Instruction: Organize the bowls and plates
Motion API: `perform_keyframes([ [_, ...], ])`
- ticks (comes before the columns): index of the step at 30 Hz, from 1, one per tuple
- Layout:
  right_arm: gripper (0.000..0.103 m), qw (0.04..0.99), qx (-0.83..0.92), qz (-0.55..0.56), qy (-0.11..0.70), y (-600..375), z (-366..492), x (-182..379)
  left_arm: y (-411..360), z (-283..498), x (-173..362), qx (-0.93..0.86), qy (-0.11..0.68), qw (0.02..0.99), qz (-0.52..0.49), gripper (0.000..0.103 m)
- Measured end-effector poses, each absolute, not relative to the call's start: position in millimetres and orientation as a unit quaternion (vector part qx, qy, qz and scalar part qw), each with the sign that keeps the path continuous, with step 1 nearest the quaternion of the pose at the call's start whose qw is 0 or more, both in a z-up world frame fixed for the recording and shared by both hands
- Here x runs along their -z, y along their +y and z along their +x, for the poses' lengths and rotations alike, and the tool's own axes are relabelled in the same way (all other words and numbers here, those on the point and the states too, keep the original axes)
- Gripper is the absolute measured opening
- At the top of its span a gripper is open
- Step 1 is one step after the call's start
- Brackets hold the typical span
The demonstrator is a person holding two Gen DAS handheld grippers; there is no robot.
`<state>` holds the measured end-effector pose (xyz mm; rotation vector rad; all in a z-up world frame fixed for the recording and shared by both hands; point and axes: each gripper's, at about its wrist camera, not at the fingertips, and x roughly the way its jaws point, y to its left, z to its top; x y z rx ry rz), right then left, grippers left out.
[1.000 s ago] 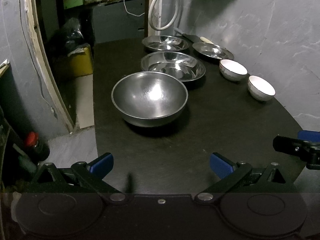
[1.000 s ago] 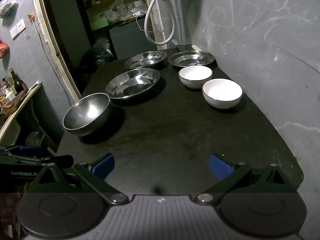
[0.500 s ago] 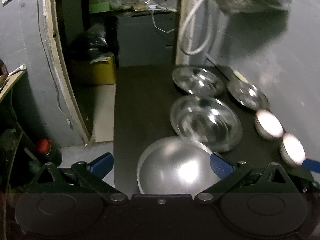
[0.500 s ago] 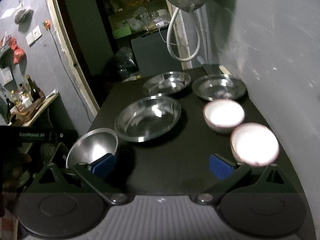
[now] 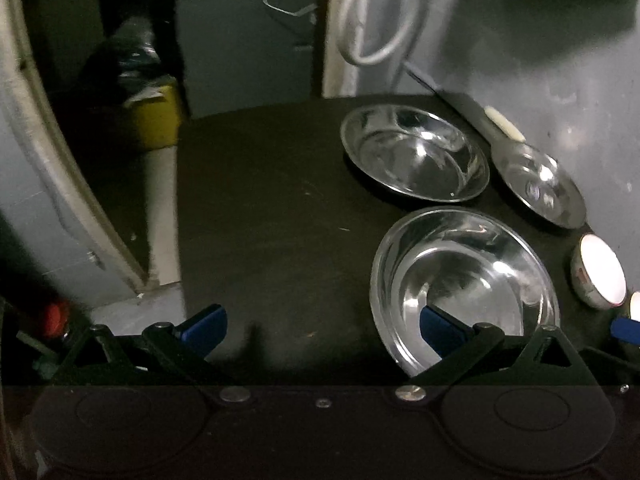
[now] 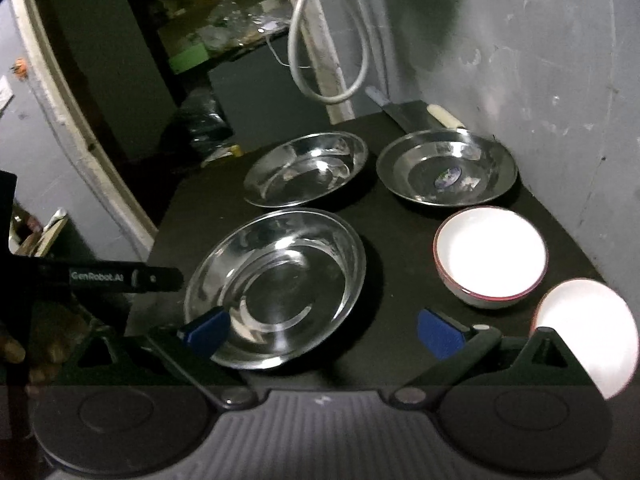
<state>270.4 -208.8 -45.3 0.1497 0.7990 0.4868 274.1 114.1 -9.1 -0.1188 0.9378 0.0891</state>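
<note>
On the black table (image 6: pixel 400 216) lie three shallow steel dishes: a near one (image 6: pixel 276 284), a far left one (image 6: pixel 308 168) and a far right plate (image 6: pixel 448 170) with a sticker. Two white bowls (image 6: pixel 492 256) (image 6: pixel 588 328) stand by the wall. My right gripper (image 6: pixel 322 332) is open, its left fingertip over the near dish's rim. My left gripper (image 5: pixel 320 326) is open too, with its right fingertip over the near dish (image 5: pixel 464 280). The far dish (image 5: pixel 416 152), the plate (image 5: pixel 540 188) and a white bowl (image 5: pixel 598 274) lie beyond. Nothing is held.
A knife with a pale handle (image 6: pixel 444 116) lies at the back by the grey wall. A white hose loop (image 6: pixel 332 80) hangs above it. Left of the table's edge are a doorway, a yellow box (image 5: pixel 158 120) and a red-capped bottle (image 5: pixel 54 316). A hand (image 6: pixel 16 344) holds the left gripper's body (image 6: pixel 120 278).
Both grippers have moved forward over the table towards the shallow dishes. The deep steel bowl, seen near the front before, has dropped out of both views.
</note>
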Motion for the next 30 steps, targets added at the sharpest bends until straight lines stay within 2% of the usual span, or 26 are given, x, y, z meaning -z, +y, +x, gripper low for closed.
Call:
perform_keyframes([
  [15, 0.102, 0.886, -0.208, 0.089, 0.404, -190.0, 287.9, 63.8, 114.3, 309.3, 34.0, 0.010, 0.473, 0.880, -0.043, 0.102],
  [30, 0.102, 0.890, -0.226, 0.090, 0.384, -179.6, 315.7, 61.4, 123.1, 339.7, 27.1, 0.001, 0.452, 0.890, -0.053, 0.102],
])
